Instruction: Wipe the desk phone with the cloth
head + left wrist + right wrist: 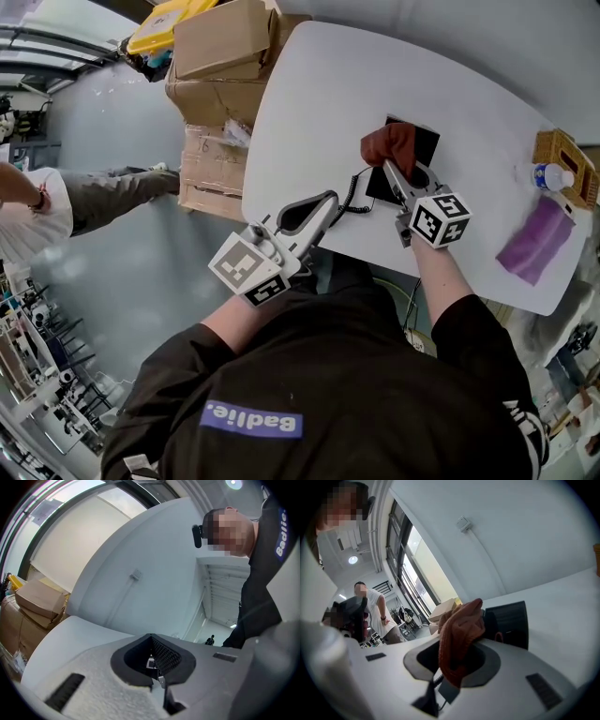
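Observation:
The black desk phone (419, 147) sits on the white table (328, 94), and in the right gripper view the desk phone (509, 622) shows just behind the cloth. My right gripper (390, 169) is shut on a red-brown cloth (386, 142), which rests on the phone's left part; the cloth (459, 634) fills its jaws. My left gripper (322, 204) is shut on the black handset (302, 216), held off the base over the table's near edge and tilted upward. The coiled cord (354, 192) runs from handset to phone. Between the left gripper's (153, 662) jaws, only a dark meshed part of the handset (164, 654) shows.
A purple cloth (536, 239) lies at the table's right, near a wicker basket (562, 155) and a bottle (553, 176). Cardboard boxes (220, 56) are stacked left of the table. A person (47, 202) stands on the floor at far left.

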`<state>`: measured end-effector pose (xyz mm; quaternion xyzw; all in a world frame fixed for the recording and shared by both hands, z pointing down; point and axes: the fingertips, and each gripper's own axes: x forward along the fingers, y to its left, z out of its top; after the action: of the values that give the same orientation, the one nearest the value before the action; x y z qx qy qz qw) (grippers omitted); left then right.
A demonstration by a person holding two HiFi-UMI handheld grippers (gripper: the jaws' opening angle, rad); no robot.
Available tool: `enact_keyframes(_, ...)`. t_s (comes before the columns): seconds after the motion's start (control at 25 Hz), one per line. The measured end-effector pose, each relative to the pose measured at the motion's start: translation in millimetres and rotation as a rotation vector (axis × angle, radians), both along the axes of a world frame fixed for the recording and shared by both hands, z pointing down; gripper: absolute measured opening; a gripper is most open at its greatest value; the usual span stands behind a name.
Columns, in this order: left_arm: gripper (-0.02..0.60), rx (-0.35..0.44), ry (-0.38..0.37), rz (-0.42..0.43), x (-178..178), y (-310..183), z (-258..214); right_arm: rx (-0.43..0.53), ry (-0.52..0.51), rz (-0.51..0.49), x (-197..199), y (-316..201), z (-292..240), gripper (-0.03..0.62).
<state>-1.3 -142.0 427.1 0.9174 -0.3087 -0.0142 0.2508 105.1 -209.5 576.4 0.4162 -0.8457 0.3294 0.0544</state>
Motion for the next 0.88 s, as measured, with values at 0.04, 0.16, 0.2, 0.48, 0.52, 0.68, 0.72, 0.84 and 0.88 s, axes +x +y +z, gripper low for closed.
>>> enact_keyframes(0.04,0.006,0.001,0.002,0.009,-1,2,0,-0.007,0.002,0.004,-1,6,3,0.094)
enact_keyframes(0.16,0.006,0.007,0.004,0.034,-3,10,-1,-0.031,0.006,0.018,-5,26,14,0.094)
enact_keyframes(0.2,0.006,0.008,0.004,0.042,-4,13,-2,-0.039,0.008,0.023,-7,33,18,0.094)
enact_keyframes(0.48,0.006,0.013,-0.005,0.096,-18,38,-9,-0.107,0.012,0.056,-20,79,43,0.094)
enact_keyframes(0.52,0.006,0.013,-0.007,0.101,-19,40,-9,-0.116,0.015,0.056,-22,84,45,0.094)
enact_keyframes(0.68,0.006,0.017,0.003,0.109,-19,48,-14,-0.132,0.021,0.052,-24,101,43,0.094)
enact_keyframes(0.72,0.006,0.017,0.006,0.111,-19,50,-16,-0.130,0.015,0.058,-23,103,39,0.094)
enact_keyframes(0.84,0.006,0.019,0.010,0.117,-15,49,-20,-0.099,-0.014,0.082,-14,92,17,0.094)
enact_keyframes(0.88,0.006,0.020,0.011,0.117,-13,48,-22,-0.084,-0.021,0.088,-10,86,9,0.094)
